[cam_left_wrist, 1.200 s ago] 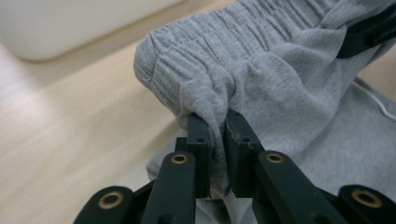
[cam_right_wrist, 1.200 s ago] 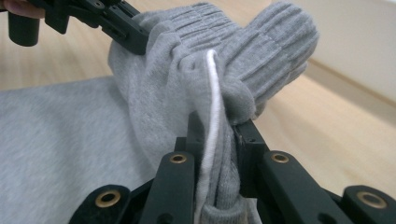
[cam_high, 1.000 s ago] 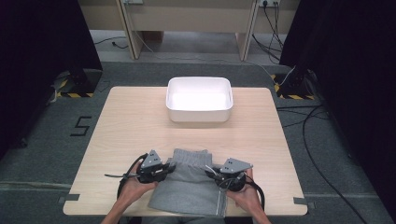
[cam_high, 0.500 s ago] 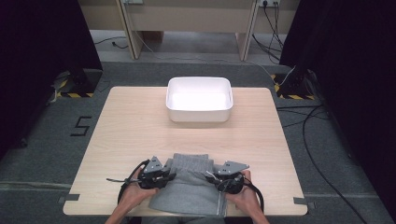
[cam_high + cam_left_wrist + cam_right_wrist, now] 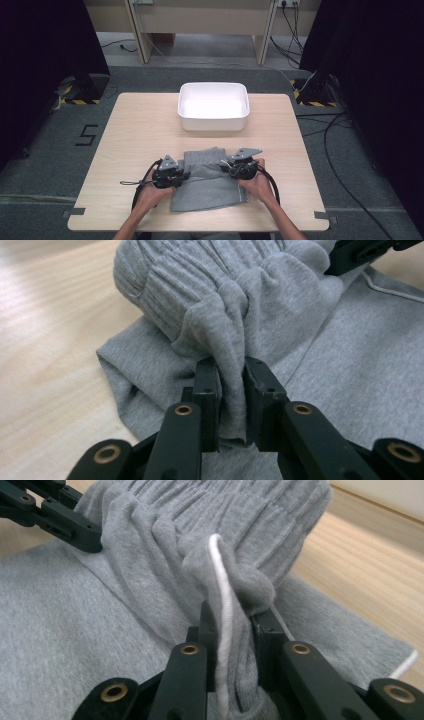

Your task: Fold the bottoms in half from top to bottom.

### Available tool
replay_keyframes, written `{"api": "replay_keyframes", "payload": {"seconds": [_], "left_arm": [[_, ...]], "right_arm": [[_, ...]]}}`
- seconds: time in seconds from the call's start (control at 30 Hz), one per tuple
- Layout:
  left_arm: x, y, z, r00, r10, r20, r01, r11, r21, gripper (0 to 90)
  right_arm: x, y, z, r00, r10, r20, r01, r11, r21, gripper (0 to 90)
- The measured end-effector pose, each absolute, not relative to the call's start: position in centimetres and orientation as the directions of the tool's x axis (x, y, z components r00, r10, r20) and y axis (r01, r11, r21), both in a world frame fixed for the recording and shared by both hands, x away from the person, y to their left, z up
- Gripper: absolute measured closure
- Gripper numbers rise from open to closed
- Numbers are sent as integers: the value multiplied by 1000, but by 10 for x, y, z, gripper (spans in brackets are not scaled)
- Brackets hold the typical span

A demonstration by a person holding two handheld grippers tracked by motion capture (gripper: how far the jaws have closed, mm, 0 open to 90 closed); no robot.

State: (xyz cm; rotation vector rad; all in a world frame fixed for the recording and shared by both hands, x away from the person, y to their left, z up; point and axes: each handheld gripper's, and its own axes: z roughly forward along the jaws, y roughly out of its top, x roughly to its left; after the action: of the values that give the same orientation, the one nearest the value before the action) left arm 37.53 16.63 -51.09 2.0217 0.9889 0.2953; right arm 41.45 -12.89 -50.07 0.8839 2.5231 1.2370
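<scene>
I see the white tub [image 5: 213, 106] standing empty behind the grey garment [image 5: 207, 185]; my left gripper [image 5: 231, 390] and right gripper [image 5: 235, 630] both clamp its bunched waistband, the left jaws having just loosened slightly.

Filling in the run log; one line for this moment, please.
left gripper: shut on grey garment | right gripper: shut on grey garment | white bin: behind

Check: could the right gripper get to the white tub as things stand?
Probably yes: bare table lies between the right gripper and the white tub, but it is shut on the grey garment.
</scene>
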Motion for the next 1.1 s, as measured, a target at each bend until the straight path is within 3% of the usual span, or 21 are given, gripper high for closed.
{"api": "replay_keyframes", "payload": {"seconds": [0.07, 0.3, 0.6, 0.87, 1.0, 1.1], "left_arm": [[375, 167, -510, 666, 733, -142, 538, -339, 772, 746], [370, 171, -503, 672, 725, -150, 529, -328, 783, 616], [385, 192, -481, 621, 735, -274, 567, -179, 804, 521], [411, 189, -482, 551, 742, -383, 642, -83, 763, 471], [424, 186, -485, 520, 760, -390, 661, -70, 747, 446], [428, 183, -488, 518, 739, -431, 675, -44, 736, 480]], "right_arm": [[415, -129, -501, -798, 595, 93, 434, 462, 773, 770], [401, -130, -496, -792, 590, 157, 465, 415, 782, 518], [397, -145, -466, -753, 629, 195, 479, 319, 818, 410], [427, -135, -459, -710, 646, 281, 567, 287, 772, 365], [445, -125, -466, -685, 653, 323, 624, 297, 723, 349], [452, -120, -473, -683, 630, 369, 648, 290, 704, 474]]}}
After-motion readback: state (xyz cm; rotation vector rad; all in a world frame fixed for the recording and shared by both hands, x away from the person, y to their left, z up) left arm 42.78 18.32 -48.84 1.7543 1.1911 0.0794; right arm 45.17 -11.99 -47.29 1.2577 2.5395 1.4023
